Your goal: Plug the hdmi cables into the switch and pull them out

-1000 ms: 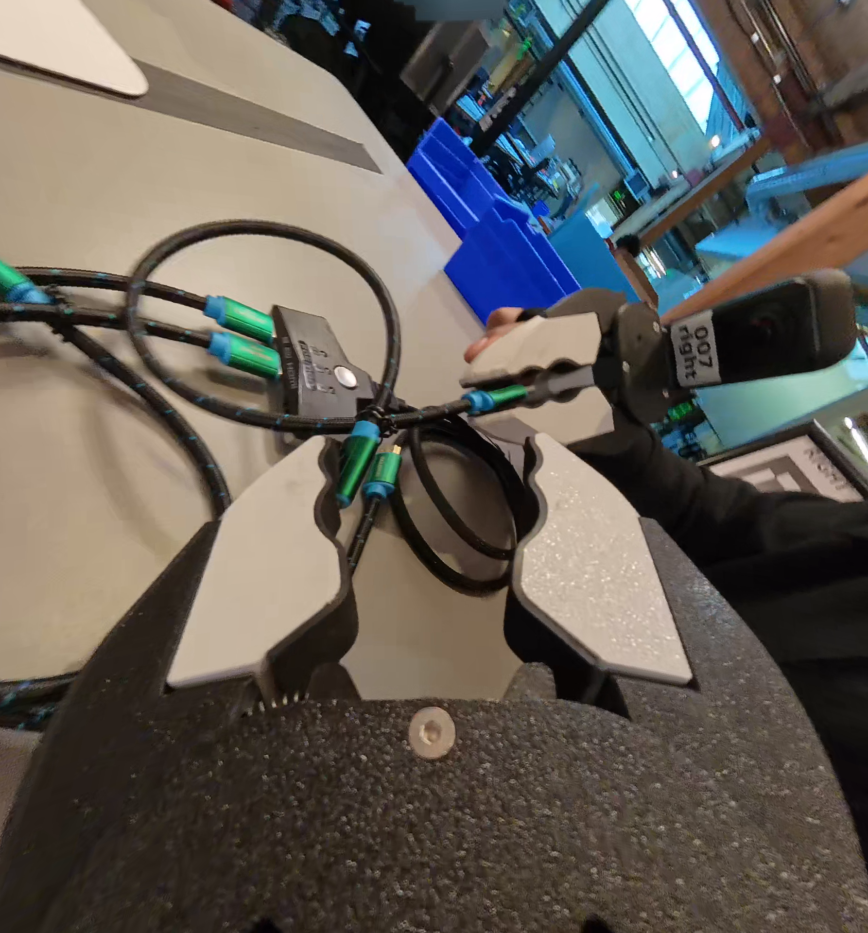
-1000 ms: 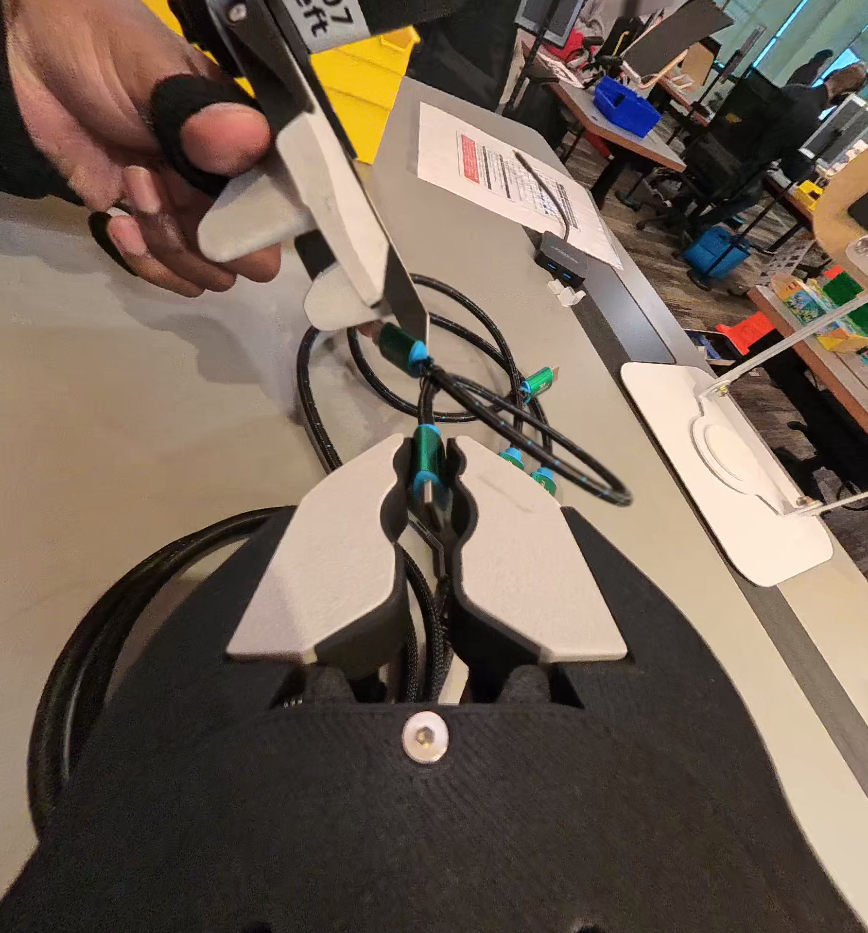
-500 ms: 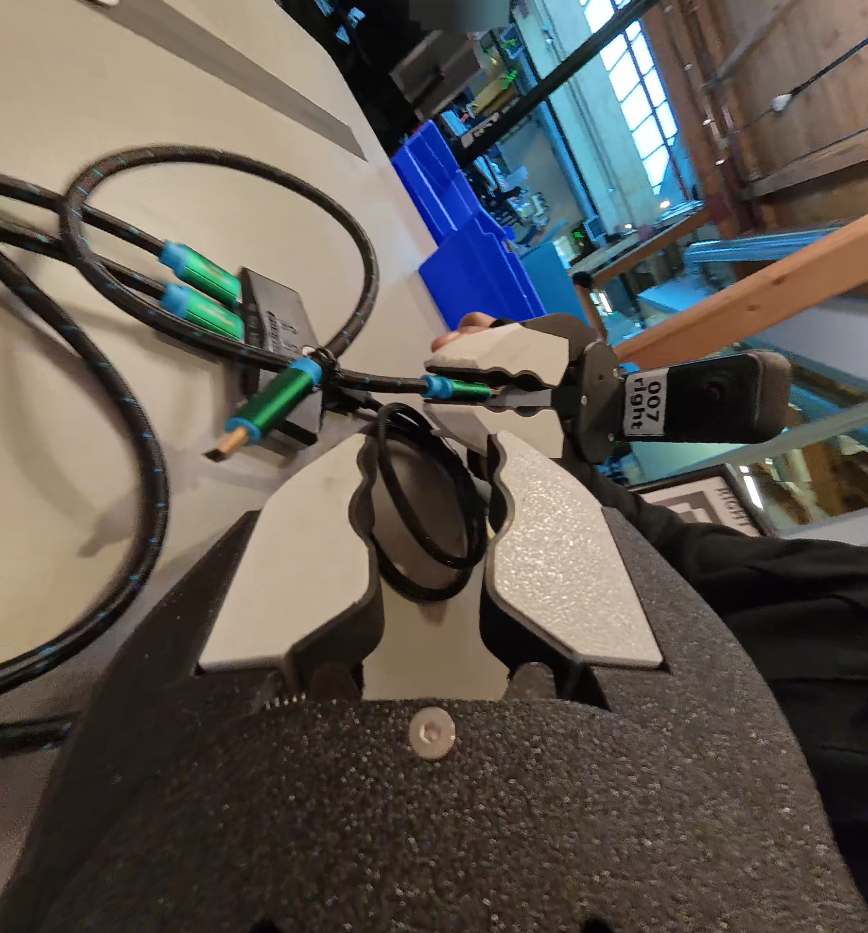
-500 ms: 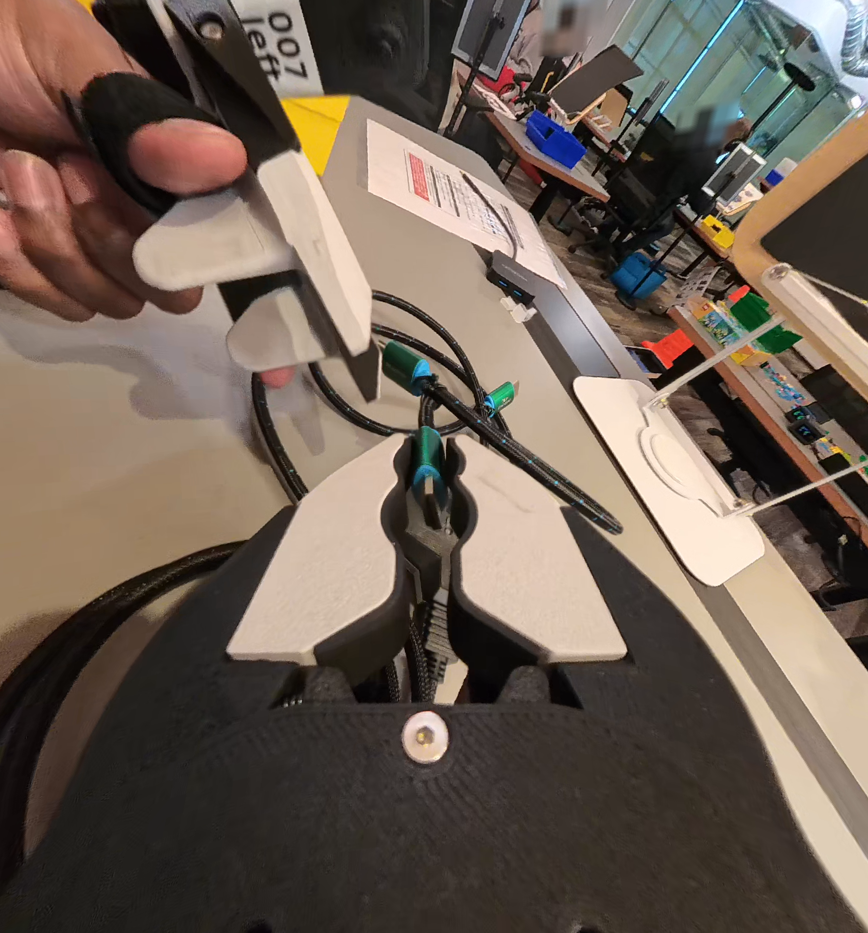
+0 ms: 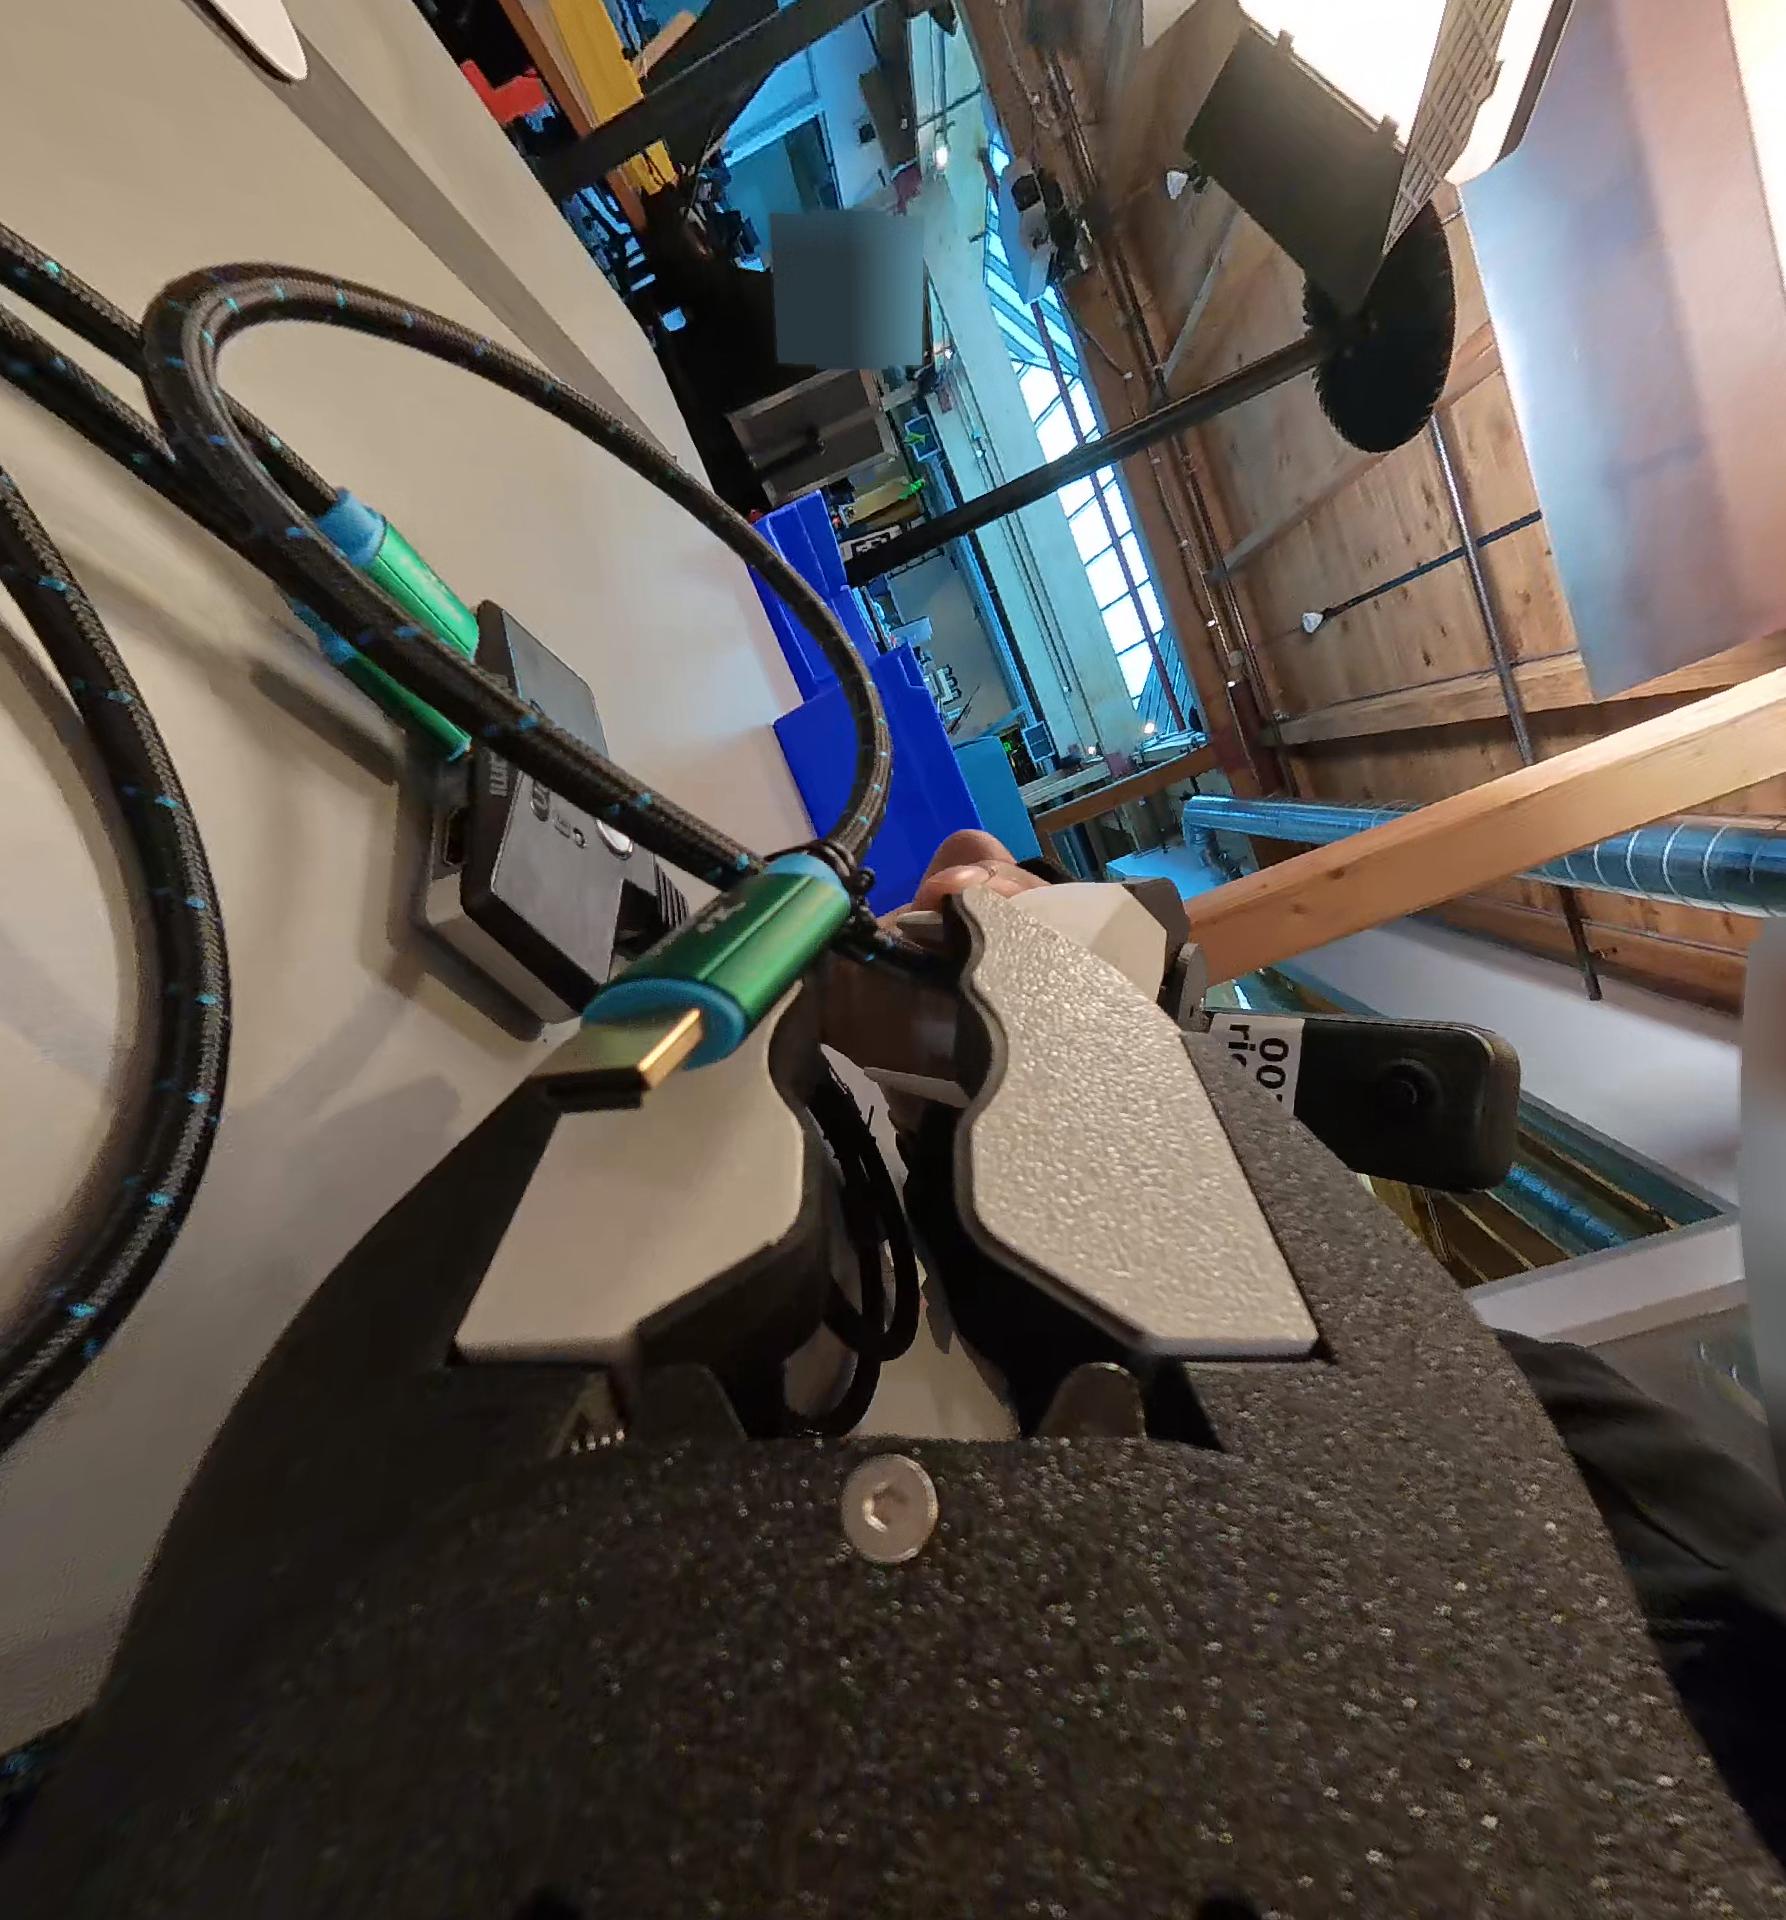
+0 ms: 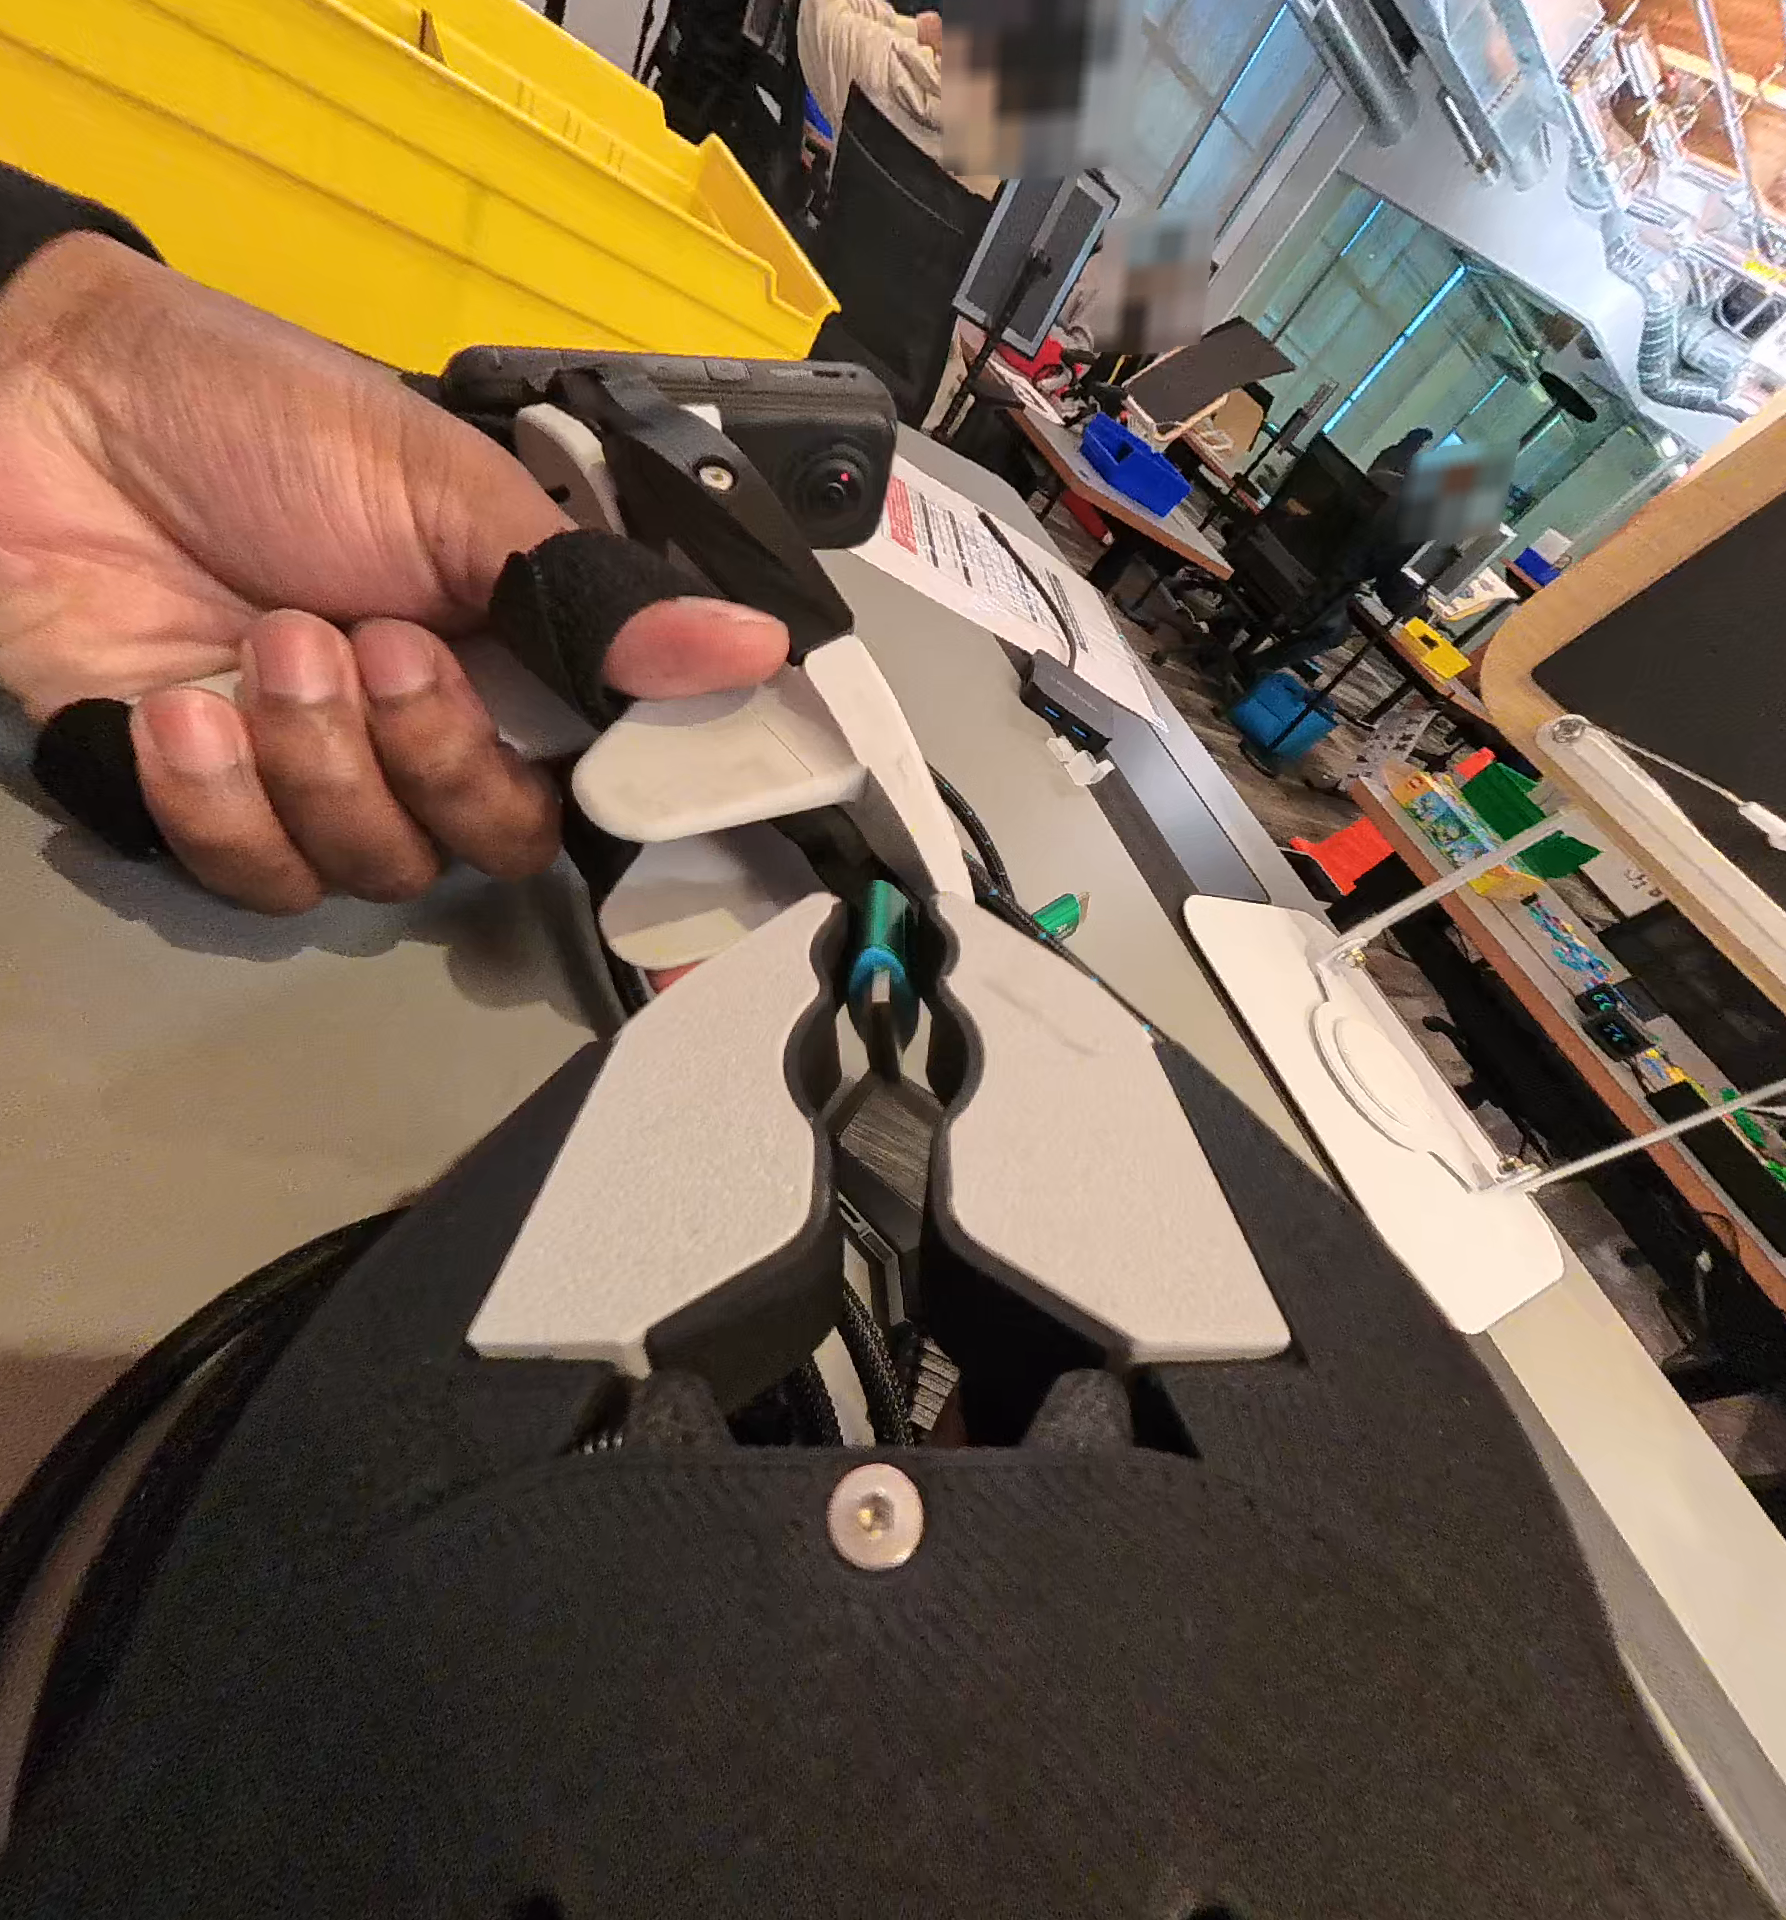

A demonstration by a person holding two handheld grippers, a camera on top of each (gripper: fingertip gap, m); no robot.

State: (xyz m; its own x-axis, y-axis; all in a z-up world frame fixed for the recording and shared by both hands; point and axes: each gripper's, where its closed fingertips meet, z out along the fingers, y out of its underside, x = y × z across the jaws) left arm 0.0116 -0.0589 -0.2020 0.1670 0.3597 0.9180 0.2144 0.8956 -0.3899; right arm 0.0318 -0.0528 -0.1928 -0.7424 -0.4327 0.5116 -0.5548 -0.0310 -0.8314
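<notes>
Plug handover closing between the two hand-held grippers.
Left hand-held gripper (image 5: 873, 1049), fingers parted and empty, has swung in until the loose green HDMI plug (image 5: 717, 971) lies against its left fingertip; right hand-held gripper (image 6: 881, 997) stays clamped on another green plug (image 6: 881, 961). HDMI switch (image 5: 541, 831) sits just ahead on the tabletop (image 5: 369, 1091), two cables still seated, so this free plug likely goes in next.

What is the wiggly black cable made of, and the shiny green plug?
The black cable looks wrapped in woven fabric braid, matte with blue flecks. The green plug looks like brushed metal with a soft sheen, blue probably-plastic collars, and a gold-coloured metal tip.
</notes>
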